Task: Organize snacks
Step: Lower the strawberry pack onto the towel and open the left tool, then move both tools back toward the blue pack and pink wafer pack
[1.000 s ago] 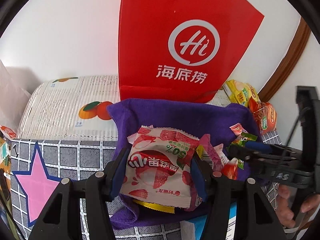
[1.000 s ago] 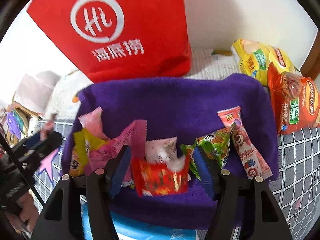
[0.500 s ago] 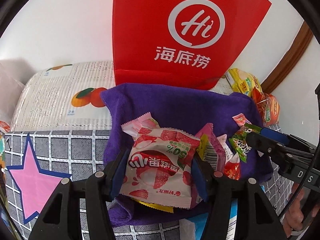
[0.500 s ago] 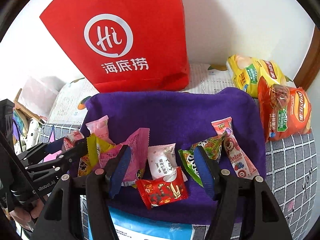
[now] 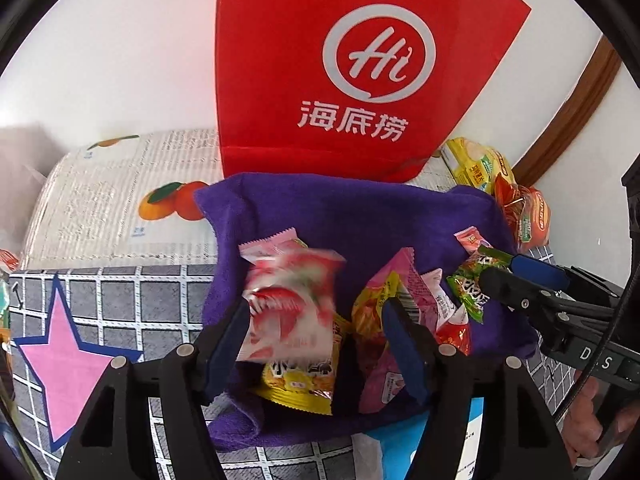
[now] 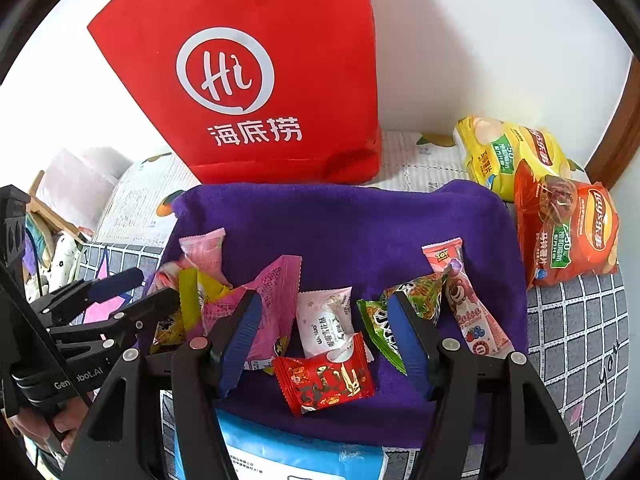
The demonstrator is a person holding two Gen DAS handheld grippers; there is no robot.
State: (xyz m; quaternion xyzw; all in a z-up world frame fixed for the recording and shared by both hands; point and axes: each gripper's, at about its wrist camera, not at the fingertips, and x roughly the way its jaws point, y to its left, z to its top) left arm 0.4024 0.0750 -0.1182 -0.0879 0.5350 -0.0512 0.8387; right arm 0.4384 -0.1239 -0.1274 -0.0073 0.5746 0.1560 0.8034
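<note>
I'm seeing my left gripper [image 5: 314, 334] showing black plastic arms, blue ribbed pads and silver screws. My right gripper [image 6: 322, 338] is looking identical; at nine o'clock, white lettering is marking the other's black body, a thin black cable trailing.

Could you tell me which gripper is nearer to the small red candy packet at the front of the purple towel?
The right gripper. It hangs open directly over the red candy packet, which lies just below its fingertips. The left gripper sits off at the purple towel's left edge, by the pink packets.
</note>
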